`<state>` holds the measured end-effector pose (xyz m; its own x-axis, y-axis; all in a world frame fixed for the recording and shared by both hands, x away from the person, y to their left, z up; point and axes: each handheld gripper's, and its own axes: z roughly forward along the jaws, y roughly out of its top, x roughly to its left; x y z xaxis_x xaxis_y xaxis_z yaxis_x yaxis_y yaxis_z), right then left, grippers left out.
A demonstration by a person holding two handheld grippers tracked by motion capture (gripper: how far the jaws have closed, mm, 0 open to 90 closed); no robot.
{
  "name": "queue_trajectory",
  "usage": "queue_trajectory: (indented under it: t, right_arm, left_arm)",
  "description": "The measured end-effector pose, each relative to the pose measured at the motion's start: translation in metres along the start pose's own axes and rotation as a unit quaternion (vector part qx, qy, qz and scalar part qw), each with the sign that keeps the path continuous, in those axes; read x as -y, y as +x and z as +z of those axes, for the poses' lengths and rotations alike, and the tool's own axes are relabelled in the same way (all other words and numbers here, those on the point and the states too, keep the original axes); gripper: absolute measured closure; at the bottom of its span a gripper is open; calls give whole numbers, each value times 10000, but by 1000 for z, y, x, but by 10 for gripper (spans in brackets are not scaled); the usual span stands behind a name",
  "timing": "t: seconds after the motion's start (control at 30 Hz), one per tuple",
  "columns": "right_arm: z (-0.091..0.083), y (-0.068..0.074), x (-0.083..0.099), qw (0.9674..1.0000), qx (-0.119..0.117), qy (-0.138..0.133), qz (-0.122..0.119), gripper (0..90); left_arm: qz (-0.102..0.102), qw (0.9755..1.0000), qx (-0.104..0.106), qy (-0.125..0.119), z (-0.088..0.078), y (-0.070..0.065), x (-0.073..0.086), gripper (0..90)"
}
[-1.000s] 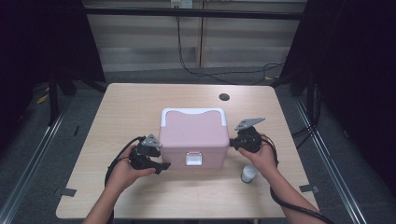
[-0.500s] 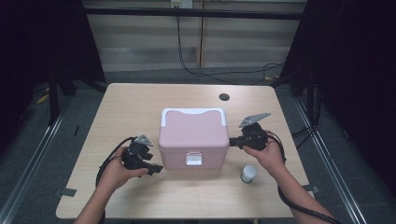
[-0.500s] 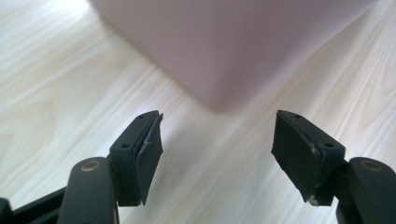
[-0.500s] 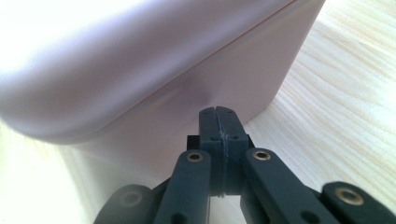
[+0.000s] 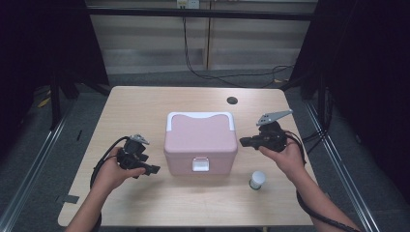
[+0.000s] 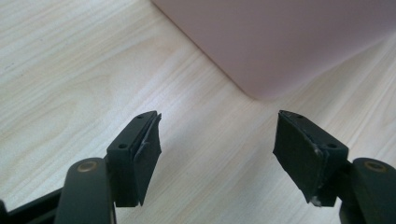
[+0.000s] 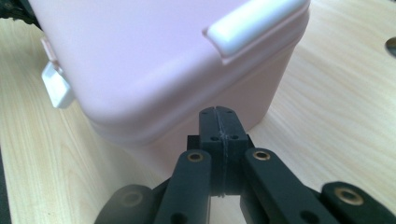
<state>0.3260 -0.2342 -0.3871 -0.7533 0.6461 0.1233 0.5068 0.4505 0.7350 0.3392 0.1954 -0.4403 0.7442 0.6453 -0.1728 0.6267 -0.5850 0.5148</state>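
The pink box (image 5: pixel 200 142) sits mid-table, lid on and latch apparently closed. The left gripper (image 5: pixel 153 169), left of the box, has just been opening, nothing between its jaws. The right gripper (image 5: pixel 244 141), right of it, is pinched closed, empty. Opening remains undone.
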Motion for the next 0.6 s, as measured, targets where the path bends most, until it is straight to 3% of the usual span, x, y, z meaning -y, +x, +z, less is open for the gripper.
queue_trajectory:
  t: [0.37, 0.6]
  right_arm:
    - [-14, 7, -23, 9997, -91, -235, -26, 899]
    - [-14, 18, -38, 9993, -153, -266, -211, 899]
  left_arm:
    - [-164, 9998, -53, 108, -6, 9, -13, 300]
    - [-361, 9991, -149, 169, -12, 20, -15, 299]
